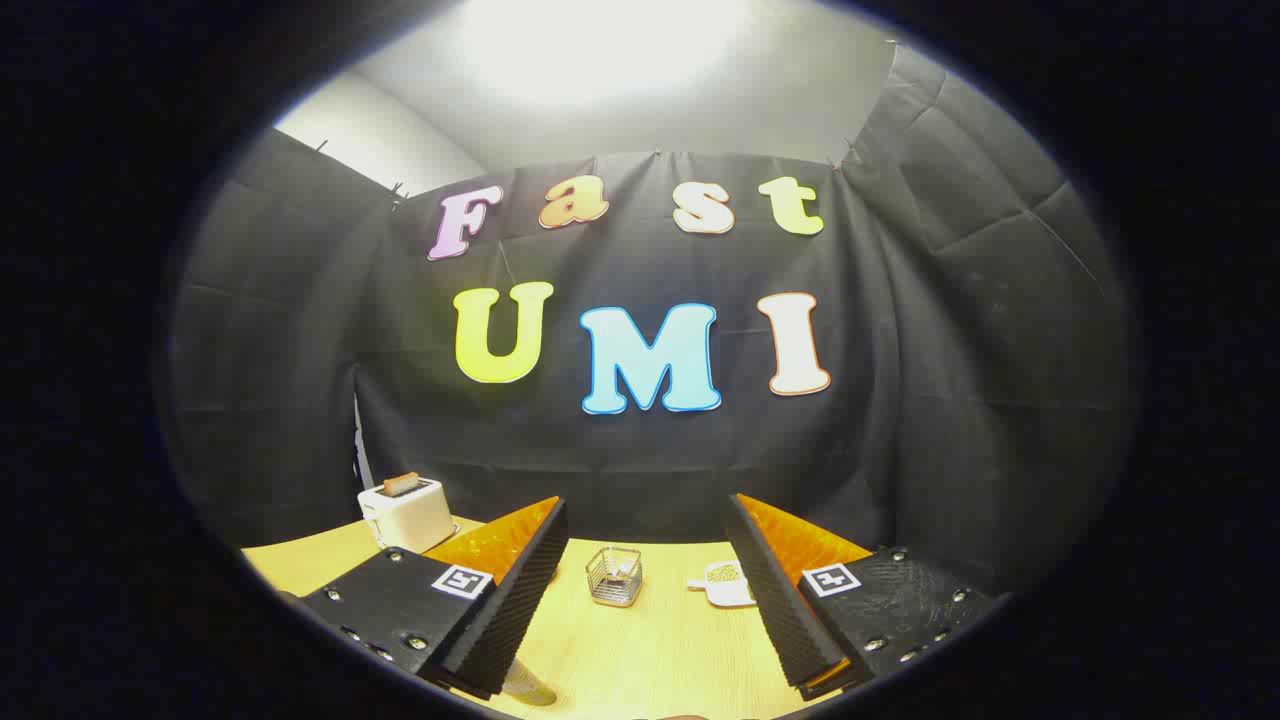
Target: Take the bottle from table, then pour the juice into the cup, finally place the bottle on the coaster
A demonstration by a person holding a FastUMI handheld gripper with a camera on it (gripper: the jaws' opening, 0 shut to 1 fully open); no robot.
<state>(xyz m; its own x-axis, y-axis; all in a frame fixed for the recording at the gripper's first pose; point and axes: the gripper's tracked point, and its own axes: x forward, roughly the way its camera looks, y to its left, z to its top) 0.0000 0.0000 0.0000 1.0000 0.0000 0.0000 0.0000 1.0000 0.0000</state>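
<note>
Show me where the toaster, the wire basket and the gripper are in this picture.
toaster point(405, 512): gripper view, on its front wall, beyond the left finger.
wire basket point(613, 577): gripper view, on its near wall, ahead between the fingers.
gripper point(645, 520): gripper view, midway between its fingertips, which stand wide apart, holding nothing.

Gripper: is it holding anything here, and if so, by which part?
Nothing is held. The gripper is open, its fingers spread wide apart with only bare table between them; a wire basket sits beyond them.
</note>
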